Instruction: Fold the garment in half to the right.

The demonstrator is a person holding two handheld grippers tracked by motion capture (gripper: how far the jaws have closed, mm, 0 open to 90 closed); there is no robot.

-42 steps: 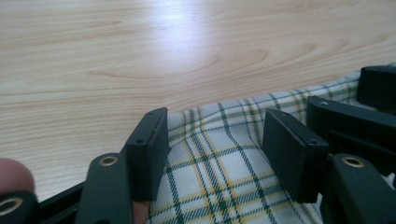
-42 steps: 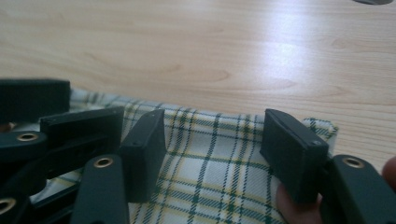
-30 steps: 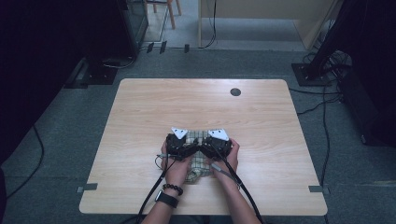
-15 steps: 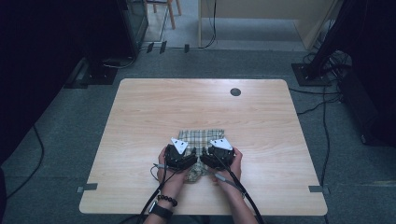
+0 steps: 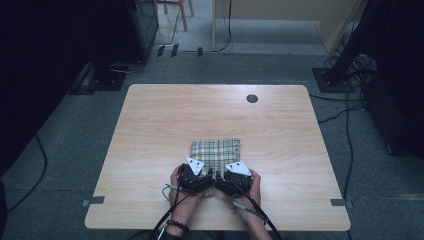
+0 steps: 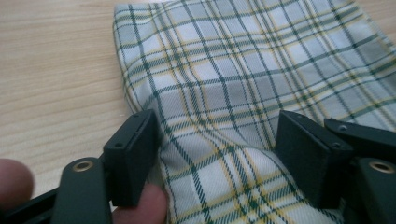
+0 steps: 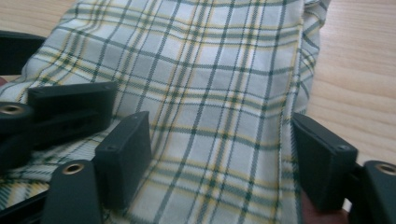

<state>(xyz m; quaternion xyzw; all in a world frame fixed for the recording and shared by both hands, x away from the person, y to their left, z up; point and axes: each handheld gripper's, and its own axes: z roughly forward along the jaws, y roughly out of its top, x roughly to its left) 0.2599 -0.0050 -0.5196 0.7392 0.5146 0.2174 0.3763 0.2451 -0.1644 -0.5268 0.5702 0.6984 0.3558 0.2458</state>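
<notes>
Cloth [image 5: 216, 151] of pale checked weave, crossed by green and yellow lines, is laid on the bench [image 5: 160, 125], toward the person's edge and well short of the round hole [image 5: 252, 98] near the far side. Its near edge is hidden in the high view beneath the two hands and both claws. The left claw [image 6: 217, 154] is seen with jaws apart, having just been opening, the cloth lying rumpled between them but not pinched; a fingertip [image 6: 140, 205] is cut off at the frame's bottom. The right claw [image 7: 222, 161] is likewise parted over the cloth, its jaws just widened, nothing gripped. Beside it, the other claw's dark jaw is partly visible.
</notes>
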